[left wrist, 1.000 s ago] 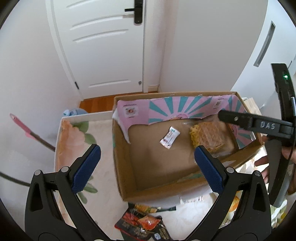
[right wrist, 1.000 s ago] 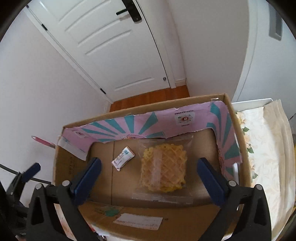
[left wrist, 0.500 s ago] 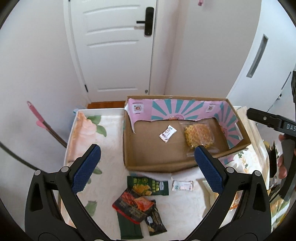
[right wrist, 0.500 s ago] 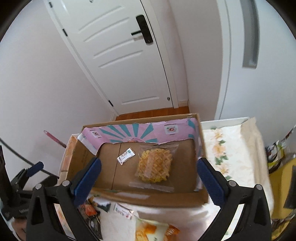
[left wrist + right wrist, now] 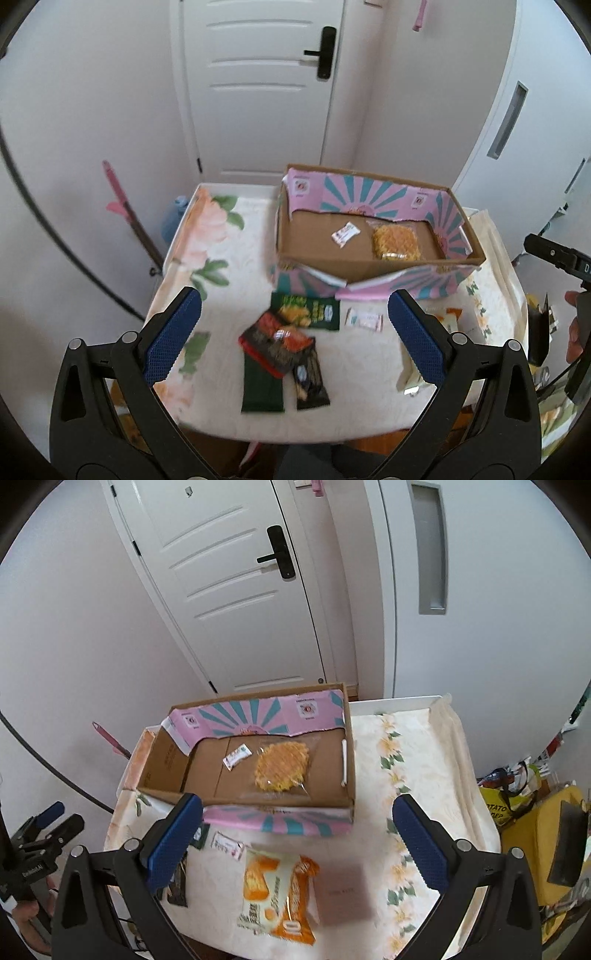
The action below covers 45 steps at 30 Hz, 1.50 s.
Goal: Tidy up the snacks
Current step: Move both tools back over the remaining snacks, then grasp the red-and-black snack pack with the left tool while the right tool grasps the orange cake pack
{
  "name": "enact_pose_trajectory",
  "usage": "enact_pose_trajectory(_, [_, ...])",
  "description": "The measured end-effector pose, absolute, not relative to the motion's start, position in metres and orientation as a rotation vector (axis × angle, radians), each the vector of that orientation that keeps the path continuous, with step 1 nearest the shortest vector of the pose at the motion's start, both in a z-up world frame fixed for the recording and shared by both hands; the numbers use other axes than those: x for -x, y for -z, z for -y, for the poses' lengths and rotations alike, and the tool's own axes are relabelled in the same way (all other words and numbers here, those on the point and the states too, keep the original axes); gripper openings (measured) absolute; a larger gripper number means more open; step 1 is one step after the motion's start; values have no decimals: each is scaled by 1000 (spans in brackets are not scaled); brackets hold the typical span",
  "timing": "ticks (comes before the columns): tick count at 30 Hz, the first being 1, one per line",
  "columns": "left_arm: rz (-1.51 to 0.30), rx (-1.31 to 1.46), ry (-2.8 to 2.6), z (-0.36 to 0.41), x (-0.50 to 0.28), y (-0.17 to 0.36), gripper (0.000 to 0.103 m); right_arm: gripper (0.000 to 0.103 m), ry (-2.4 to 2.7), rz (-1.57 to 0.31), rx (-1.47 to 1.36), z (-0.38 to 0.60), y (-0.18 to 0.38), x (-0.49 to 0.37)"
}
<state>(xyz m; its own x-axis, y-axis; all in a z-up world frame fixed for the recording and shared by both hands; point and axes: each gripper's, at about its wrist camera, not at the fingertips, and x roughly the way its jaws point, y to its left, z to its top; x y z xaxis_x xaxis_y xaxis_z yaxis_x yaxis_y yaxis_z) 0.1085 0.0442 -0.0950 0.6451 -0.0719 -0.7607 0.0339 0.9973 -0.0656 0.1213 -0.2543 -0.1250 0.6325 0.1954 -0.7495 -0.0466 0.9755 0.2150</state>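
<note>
A cardboard box [image 5: 373,264] [image 5: 258,801] with pink and teal flaps sits on the table and holds a bagged yellow waffle [image 5: 396,242] [image 5: 282,766] and a small white sachet [image 5: 345,233] [image 5: 236,756]. In front of the box lie a green packet [image 5: 306,311], a red-black packet [image 5: 277,341], a dark bar [image 5: 310,380] and a white sachet [image 5: 365,319] [image 5: 228,845]. An orange-white snack bag [image 5: 277,893] lies nearest the right gripper. My left gripper [image 5: 293,336] and right gripper [image 5: 297,843] both hang open above the table, holding nothing.
A floral cloth covers the table [image 5: 207,240] [image 5: 417,760]. A pale flat packet [image 5: 345,895] lies right of the orange bag. A white door [image 5: 258,85] and walls stand behind. Yellow bags [image 5: 517,812] sit off the right edge, a pink-handled tool [image 5: 122,199] on the left.
Both grippers have pulled back and up from over the box, so the loose snacks on the table in front of it have come into view. Both stayed open.
</note>
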Motion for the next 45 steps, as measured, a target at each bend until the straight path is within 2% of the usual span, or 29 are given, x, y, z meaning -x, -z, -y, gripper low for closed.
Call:
enact_pose_trajectory(11, [-919, 47, 104, -64, -88, 119, 101, 103, -128, -892, -169, 239, 149, -78])
enact_pose_trajectory(34, [-1123, -282, 508, -60, -162, 251, 101, 102, 38, -983, -159, 180, 238, -71])
enact_pose_trajectory(45, [-1143, -313, 586, -57, -179, 276, 98, 102, 75, -1012, -156, 171, 267, -78])
